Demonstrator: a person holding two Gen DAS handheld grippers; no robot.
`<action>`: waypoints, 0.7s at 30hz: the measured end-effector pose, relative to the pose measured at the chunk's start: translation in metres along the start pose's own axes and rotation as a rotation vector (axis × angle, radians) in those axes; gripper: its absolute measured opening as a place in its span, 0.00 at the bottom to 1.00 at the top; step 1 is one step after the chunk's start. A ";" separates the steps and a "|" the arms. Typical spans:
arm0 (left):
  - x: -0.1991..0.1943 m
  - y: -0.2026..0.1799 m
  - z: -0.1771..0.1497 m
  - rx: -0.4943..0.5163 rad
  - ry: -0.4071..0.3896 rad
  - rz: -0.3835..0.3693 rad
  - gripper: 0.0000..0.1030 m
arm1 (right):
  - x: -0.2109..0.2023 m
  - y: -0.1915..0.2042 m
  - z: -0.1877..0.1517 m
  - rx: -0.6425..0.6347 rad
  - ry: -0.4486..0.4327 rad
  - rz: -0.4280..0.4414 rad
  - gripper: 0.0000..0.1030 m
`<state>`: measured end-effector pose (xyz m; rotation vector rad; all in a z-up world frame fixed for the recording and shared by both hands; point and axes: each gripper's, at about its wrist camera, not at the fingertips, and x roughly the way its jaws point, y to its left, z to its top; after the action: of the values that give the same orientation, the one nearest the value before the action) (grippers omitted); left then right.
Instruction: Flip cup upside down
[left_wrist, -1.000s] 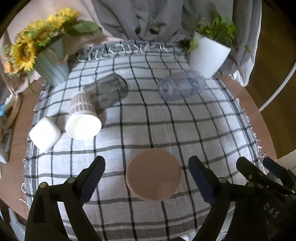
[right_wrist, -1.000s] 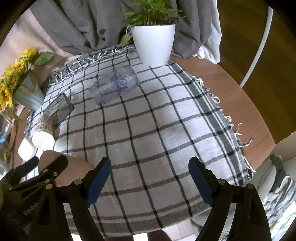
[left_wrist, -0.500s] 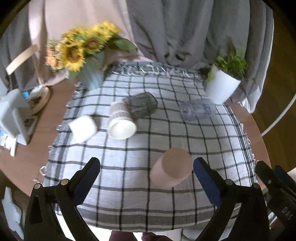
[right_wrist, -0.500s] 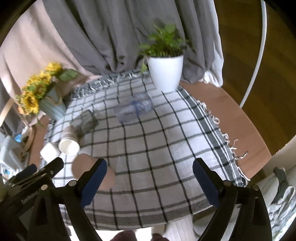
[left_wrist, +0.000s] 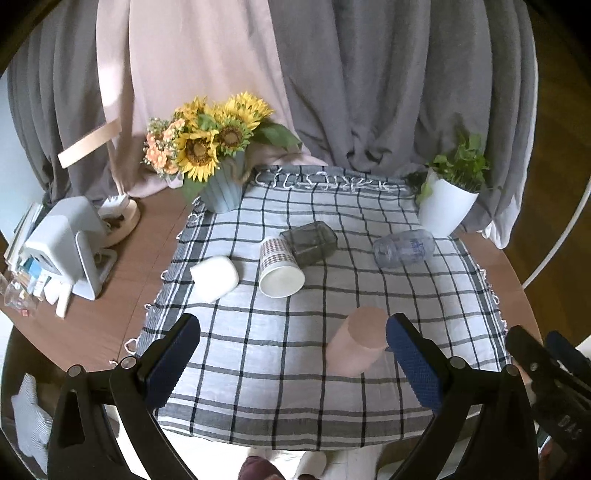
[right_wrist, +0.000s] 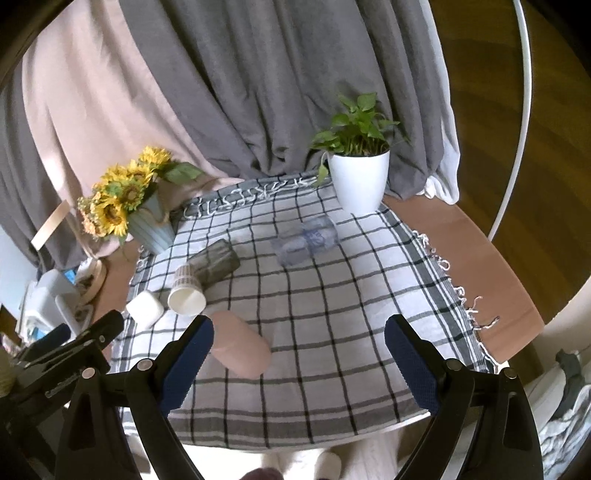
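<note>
A pink cup (left_wrist: 356, 341) stands mouth down near the front edge of the checked cloth (left_wrist: 258, 343); it also shows in the right wrist view (right_wrist: 242, 349). Other cups lie on their sides: a patterned paper cup (left_wrist: 279, 267), a white cup (left_wrist: 214, 277), a dark glass (left_wrist: 309, 243) and a clear printed cup (left_wrist: 402, 247). My left gripper (left_wrist: 291, 354) is open and empty, held above and in front of the table. My right gripper (right_wrist: 299, 360) is open and empty too, to the right of the left one.
A sunflower vase (left_wrist: 221, 188) stands at the back left and a white plant pot (left_wrist: 445, 210) at the back right. A white appliance (left_wrist: 62, 243) and clutter sit on the wooden table at the left. Grey curtains hang behind.
Both grippers have pulled back and up from the table, so the whole cloth shows. The pink cup stays where it stood, mouth down. Both grippers remain open.
</note>
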<state>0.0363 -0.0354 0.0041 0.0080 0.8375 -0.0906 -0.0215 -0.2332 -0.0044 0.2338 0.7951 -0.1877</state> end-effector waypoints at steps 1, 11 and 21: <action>-0.001 0.000 0.000 0.000 0.000 -0.003 1.00 | 0.000 0.001 -0.001 -0.001 0.006 0.010 0.91; -0.002 0.014 -0.011 -0.038 0.026 0.021 1.00 | -0.005 0.017 -0.006 -0.051 -0.003 0.010 0.91; -0.004 0.019 -0.012 -0.045 0.013 0.043 1.00 | -0.005 0.022 -0.004 -0.078 -0.011 0.014 0.91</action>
<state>0.0265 -0.0157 -0.0013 -0.0158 0.8522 -0.0308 -0.0224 -0.2101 -0.0006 0.1647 0.7884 -0.1442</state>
